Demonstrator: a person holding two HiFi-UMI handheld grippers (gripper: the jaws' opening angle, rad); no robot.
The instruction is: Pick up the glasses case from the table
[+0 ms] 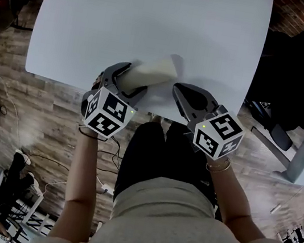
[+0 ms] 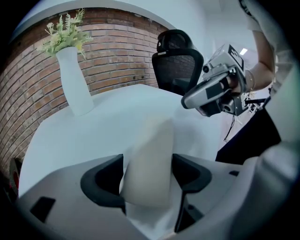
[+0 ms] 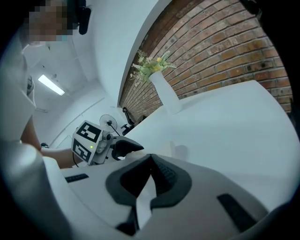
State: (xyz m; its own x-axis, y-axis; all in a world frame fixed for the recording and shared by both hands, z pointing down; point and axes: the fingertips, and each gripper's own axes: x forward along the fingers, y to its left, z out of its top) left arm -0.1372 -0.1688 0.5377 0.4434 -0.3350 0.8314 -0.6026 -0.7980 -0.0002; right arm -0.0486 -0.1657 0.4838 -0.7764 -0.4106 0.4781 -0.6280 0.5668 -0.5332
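An off-white glasses case (image 1: 156, 71) lies on the white table (image 1: 99, 22) close to its front edge. My left gripper (image 1: 133, 80) is open and straddles the case's near end, one jaw on each side. In the left gripper view the case (image 2: 151, 154) fills the gap between the dark pads (image 2: 101, 180) and still rests on the table. My right gripper (image 1: 176, 89) is shut with nothing in it, just right of the case over the table's front edge. In its own view the right gripper (image 3: 150, 157) shows its jaws pressed together.
A white vase with a green plant (image 2: 75, 84) stands at the table's far side, also in the right gripper view (image 3: 164, 91). A black office chair (image 2: 178, 65) stands past the table's right side. A brick wall runs behind. Wooden floor and cables lie below the table edge.
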